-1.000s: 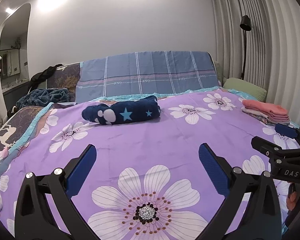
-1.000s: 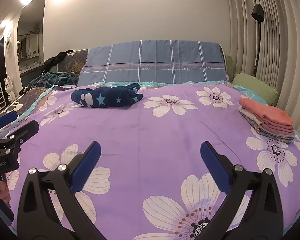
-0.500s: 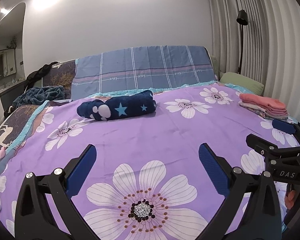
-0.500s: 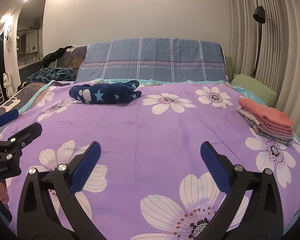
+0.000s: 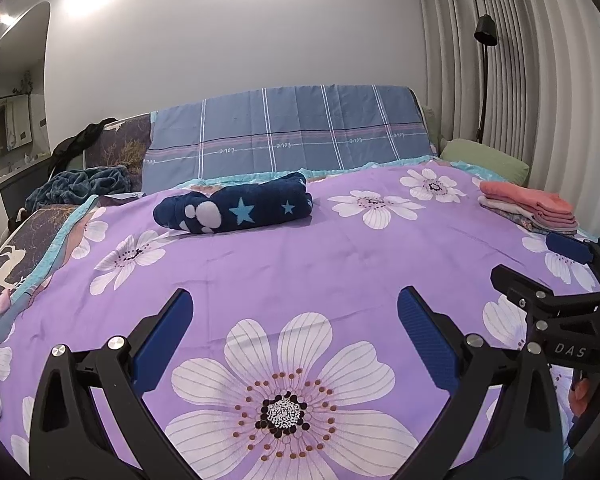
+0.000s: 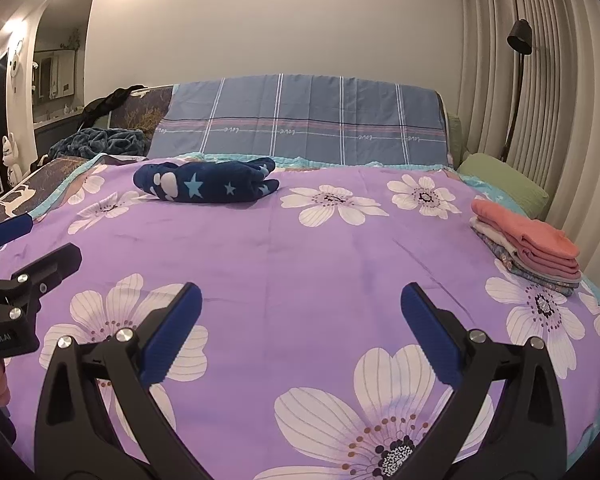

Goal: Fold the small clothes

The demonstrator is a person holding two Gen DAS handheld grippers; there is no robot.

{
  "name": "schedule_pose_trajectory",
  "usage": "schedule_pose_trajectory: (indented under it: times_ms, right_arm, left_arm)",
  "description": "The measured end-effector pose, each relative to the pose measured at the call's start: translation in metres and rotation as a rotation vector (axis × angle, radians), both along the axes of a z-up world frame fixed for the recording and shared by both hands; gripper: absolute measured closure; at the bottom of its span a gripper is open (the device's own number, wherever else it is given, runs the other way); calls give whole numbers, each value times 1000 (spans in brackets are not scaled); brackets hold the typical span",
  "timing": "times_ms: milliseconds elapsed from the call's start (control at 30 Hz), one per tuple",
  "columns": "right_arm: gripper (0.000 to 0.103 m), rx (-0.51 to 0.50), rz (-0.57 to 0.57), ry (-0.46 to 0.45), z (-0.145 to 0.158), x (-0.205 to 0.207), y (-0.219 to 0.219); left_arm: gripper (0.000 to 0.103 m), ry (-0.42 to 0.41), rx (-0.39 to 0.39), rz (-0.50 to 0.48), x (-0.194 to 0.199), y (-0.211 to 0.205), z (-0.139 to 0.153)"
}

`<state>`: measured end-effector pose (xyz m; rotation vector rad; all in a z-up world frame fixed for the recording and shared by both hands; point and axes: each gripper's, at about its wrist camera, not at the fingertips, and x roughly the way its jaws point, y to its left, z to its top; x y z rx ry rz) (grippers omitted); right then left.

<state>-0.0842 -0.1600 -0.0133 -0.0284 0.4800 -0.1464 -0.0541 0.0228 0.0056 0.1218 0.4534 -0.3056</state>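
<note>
A dark blue garment with stars and white blobs (image 5: pixel 236 210) (image 6: pixel 206 186) lies bundled at the far middle of the purple flowered bed (image 5: pixel 300 264) (image 6: pixel 300 248). A stack of folded clothes with a pink piece on top (image 5: pixel 530 210) (image 6: pixel 528 246) sits at the right edge. My left gripper (image 5: pixel 294 322) hovers open over the near bed, nothing between its blue pads. My right gripper (image 6: pixel 300 320) is likewise open and empty, well short of the garment. Each gripper shows at the side of the other's view: right gripper (image 5: pixel 556 276), left gripper (image 6: pixel 28 248).
A blue plaid cover (image 5: pixel 284 136) drapes the headboard behind the bed. A green pillow (image 6: pixel 504 186) lies far right by grey curtains and a black floor lamp (image 6: pixel 518 40). A rumpled teal blanket (image 5: pixel 80 186) sits far left.
Both views have risen and tilted slightly, so the blue garment and the folded stack sit a little higher and farther in frame. Both grippers stay open and empty.
</note>
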Motion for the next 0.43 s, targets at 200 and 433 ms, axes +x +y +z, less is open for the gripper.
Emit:
schedule_pose_trajectory:
  times_ms: [200, 433]
  right_arm:
    - [2, -4, 2, 7, -2, 1, 3]
    - [2, -9, -3, 11, -4, 2, 5]
  left_arm:
    - [1, 8, 3, 0, 1, 1, -2]
    - [1, 15, 9, -5, 2, 0, -6]
